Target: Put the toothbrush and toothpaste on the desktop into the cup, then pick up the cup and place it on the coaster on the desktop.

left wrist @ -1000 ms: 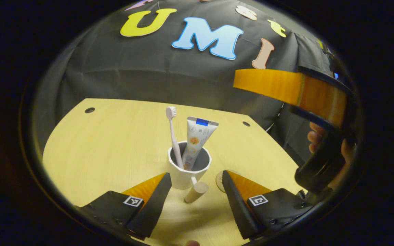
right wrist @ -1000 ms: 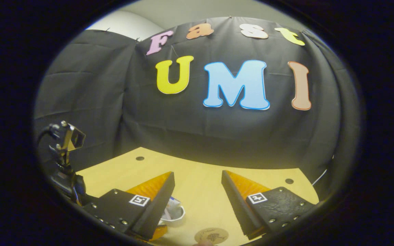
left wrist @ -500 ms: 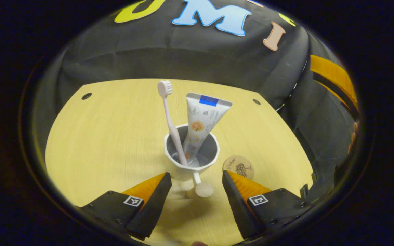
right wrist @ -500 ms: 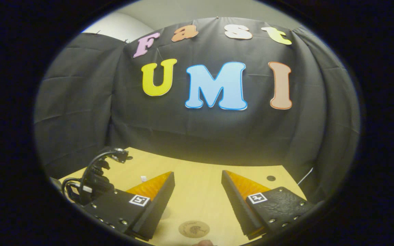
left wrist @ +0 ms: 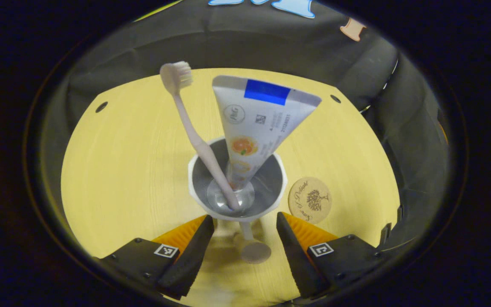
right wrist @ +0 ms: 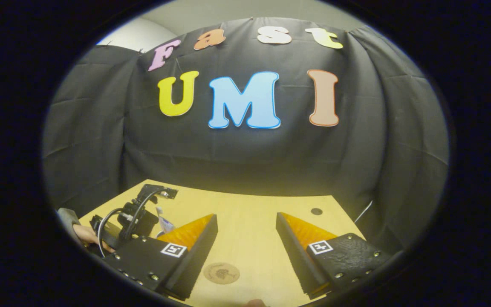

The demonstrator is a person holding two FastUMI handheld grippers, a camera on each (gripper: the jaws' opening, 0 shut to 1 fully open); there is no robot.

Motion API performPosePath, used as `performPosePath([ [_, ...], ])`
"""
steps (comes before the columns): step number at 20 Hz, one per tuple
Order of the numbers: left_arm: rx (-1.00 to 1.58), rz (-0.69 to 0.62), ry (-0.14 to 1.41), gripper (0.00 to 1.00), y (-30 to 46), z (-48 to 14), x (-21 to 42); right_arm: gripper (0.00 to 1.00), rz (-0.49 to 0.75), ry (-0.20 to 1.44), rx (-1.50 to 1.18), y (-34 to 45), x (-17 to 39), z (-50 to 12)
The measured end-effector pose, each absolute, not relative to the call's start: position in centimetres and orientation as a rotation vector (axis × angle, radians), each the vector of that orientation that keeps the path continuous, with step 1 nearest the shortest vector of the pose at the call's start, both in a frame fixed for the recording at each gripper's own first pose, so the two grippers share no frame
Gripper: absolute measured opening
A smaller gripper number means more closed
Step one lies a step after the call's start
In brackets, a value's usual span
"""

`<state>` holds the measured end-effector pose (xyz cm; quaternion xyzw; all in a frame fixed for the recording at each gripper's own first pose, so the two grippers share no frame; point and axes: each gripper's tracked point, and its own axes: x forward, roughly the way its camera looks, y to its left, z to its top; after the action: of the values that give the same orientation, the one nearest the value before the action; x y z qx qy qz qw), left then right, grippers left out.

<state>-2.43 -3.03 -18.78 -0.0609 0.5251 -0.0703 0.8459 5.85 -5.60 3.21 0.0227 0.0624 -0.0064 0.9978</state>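
A white cup (left wrist: 237, 200) stands upright on the desktop (left wrist: 122, 170), its handle (left wrist: 249, 247) pointing toward the left gripper (left wrist: 244, 226), whose spread fingers flank it. The toothbrush (left wrist: 194, 132) and toothpaste (left wrist: 258, 123) stand inside. The coaster (left wrist: 310, 200) lies just beside. The cup looms closer than before. The right gripper (right wrist: 246, 226) hovers spread.

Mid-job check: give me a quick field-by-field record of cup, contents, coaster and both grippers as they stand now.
cup: upright on the desktop, handle toward the left gripper
toothbrush: in the cup, head up
toothpaste: in the cup, crimped end up
coaster: bare, beside the cup, not under it
left gripper: open, fingers either side of the handle
right gripper: open, holding nothing, above the desktop
remaining: cup onto coaster
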Motion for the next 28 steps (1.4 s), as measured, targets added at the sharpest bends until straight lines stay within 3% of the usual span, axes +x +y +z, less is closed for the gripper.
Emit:
performPosePath([
  [2, -0.118, -0.136, 1.129, 0.94, -3.1, -19.1, -2.3, 0.89, -0.025, 0.132, 0.063, -6.3, 5.4, 2.9],
  [4, -0.111, -0.126, 1.145, 0.83, -3.1, -19.4, -2.3, 0.89, -0.030, 0.141, 0.078, -6.9, 5.2, 2.6],
  [8, -0.086, -0.098, 1.168, 0.72, -2.4, -20.0, -2.3, 0.89, -0.038, 0.156, 0.098, -7.5, 4.8, 2.1],
  [11, -0.096, -0.084, 1.202, 0.60, -2.5, -20.3, -3.0, 0.89, -0.037, 0.163, 0.105, -7.6, 4.4, 1.8],
  [13, -0.079, -0.075, 1.206, 0.41, -2.4, -20.5, -3.1, 0.89, -0.036, 0.167, 0.108, -7.7, 4.1, 1.8],
  [15, -0.044, -0.062, 1.195, 0.36, -2.0, -20.4, -3.0, 0.89, -0.034, 0.170, 0.109, -7.8, 4.0, 1.6],
  [28, 0.018, -0.128, 1.053, 0.31, -5.1, -18.2, -2.9, 0.86, -0.067, 0.176, 0.161, -9.2, 2.4, 1.3],
])
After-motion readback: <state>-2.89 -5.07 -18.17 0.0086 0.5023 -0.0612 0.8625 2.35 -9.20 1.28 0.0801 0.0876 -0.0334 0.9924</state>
